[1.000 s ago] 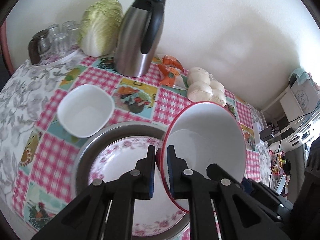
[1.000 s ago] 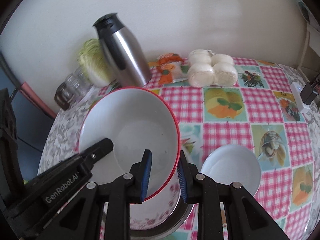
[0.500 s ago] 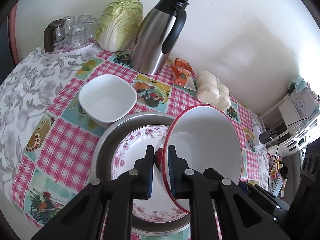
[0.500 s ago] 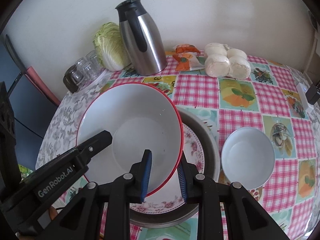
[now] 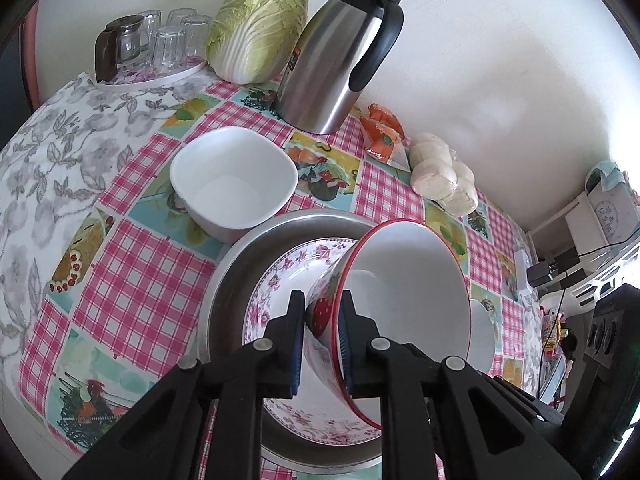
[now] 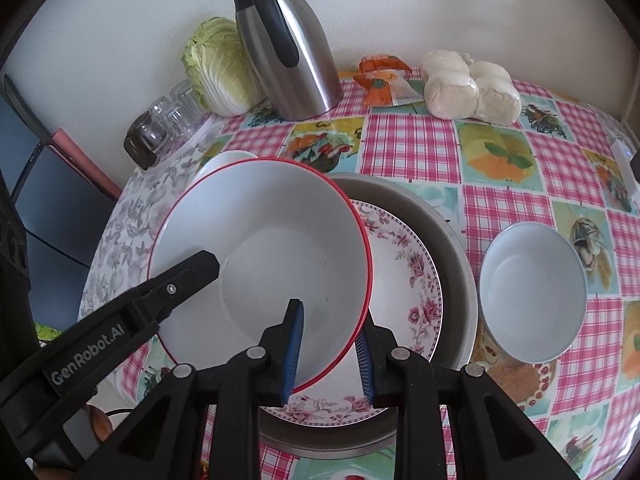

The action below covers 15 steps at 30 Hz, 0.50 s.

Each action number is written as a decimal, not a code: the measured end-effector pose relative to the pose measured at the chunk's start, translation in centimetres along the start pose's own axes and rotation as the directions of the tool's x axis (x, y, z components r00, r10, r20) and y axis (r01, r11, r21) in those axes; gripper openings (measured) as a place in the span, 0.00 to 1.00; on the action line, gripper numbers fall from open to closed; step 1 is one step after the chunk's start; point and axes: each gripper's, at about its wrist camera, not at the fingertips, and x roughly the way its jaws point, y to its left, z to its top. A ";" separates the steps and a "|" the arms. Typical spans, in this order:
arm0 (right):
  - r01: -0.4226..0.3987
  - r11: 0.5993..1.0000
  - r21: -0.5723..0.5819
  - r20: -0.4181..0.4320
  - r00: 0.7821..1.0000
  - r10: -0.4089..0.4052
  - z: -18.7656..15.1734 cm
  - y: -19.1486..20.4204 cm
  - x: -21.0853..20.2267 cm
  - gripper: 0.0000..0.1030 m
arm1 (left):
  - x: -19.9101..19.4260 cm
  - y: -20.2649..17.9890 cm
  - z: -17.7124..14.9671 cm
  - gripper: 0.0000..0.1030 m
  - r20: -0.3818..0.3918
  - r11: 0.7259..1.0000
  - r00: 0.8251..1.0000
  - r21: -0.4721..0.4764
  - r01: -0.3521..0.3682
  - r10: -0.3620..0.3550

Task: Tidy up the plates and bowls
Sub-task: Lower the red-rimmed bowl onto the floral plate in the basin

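Observation:
Both grippers hold one red-rimmed white bowl (image 6: pixel 260 256) by its rim, above a floral plate (image 6: pixel 412 280) that lies in a steel pan (image 6: pixel 456 248). My left gripper (image 5: pixel 322 336) is shut on the bowl's near rim (image 5: pixel 404 276); strawberry print shows on the outside. My right gripper (image 6: pixel 328 348) is shut on the opposite rim. The bowl is tilted. A square white bowl (image 5: pixel 234 184) sits left of the pan. A round white bowl (image 6: pixel 532 292) sits right of the pan.
At the back stand a steel thermos jug (image 5: pixel 340 52), a cabbage (image 5: pixel 260 28), a tray of glasses (image 5: pixel 156 44), an orange snack bag (image 6: pixel 380 76) and bagged buns (image 6: pixel 472 88). The checked tablecloth (image 5: pixel 136 280) drops off at the near edge.
Both grippers have drawn back and up with the red-rimmed bowl. The pan and plate show more fully below it, and the bowl's strawberry side has turned toward the left camera.

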 end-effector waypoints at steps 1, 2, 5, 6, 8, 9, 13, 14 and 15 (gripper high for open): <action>0.002 1.000 0.001 -0.004 1.000 -0.002 0.0 0.0 0.2 0.26 | 0.1 0.0 0.0 0.15 -0.003 1.000 1.000 0.000 -0.001 0.001; 0.003 1.000 0.003 -0.008 1.000 -0.003 0.0 -0.1 0.3 0.26 | 0.3 -0.1 0.0 0.15 -0.009 1.000 1.000 0.001 -0.003 0.003; 0.002 1.000 0.016 -0.026 1.000 -0.001 -0.1 -0.5 1.0 0.26 | 1.0 -0.1 -0.1 0.15 -0.032 1.000 0.999 -0.002 -0.008 0.007; 0.002 1.000 0.020 -0.030 1.000 -0.001 -0.1 -0.6 1.1 0.26 | 1.1 -0.1 -0.1 0.15 -0.036 1.000 0.999 -0.003 -0.008 0.008; 0.005 1.000 0.024 -0.037 0.999 -0.004 -0.1 -0.8 1.4 0.26 | 1.4 -0.2 -0.1 0.15 -0.046 1.000 0.999 -0.001 -0.009 0.009; 0.007 1.000 0.025 -0.039 0.999 -0.006 -0.1 -0.9 1.5 0.26 | 1.6 -0.2 -0.1 0.15 -0.049 1.000 0.999 0.000 -0.009 0.009; 0.002 0.999 0.038 -0.044 0.999 -0.001 -0.1 -1.4 1.8 0.26 | 2.1 -0.3 -0.1 0.15 -0.064 1.000 0.998 0.002 -0.014 0.014; 0.001 0.999 0.043 -0.045 0.999 0.001 -0.1 -1.5 1.9 0.26 | 2.2 -0.3 -0.1 0.15 -0.068 1.000 0.998 0.004 -0.017 0.017; 0.002 0.999 0.045 -0.049 0.999 0.000 -0.1 -1.6 2.0 0.26 | 2.4 -0.4 -0.1 0.15 -0.072 1.000 0.997 0.005 -0.019 0.019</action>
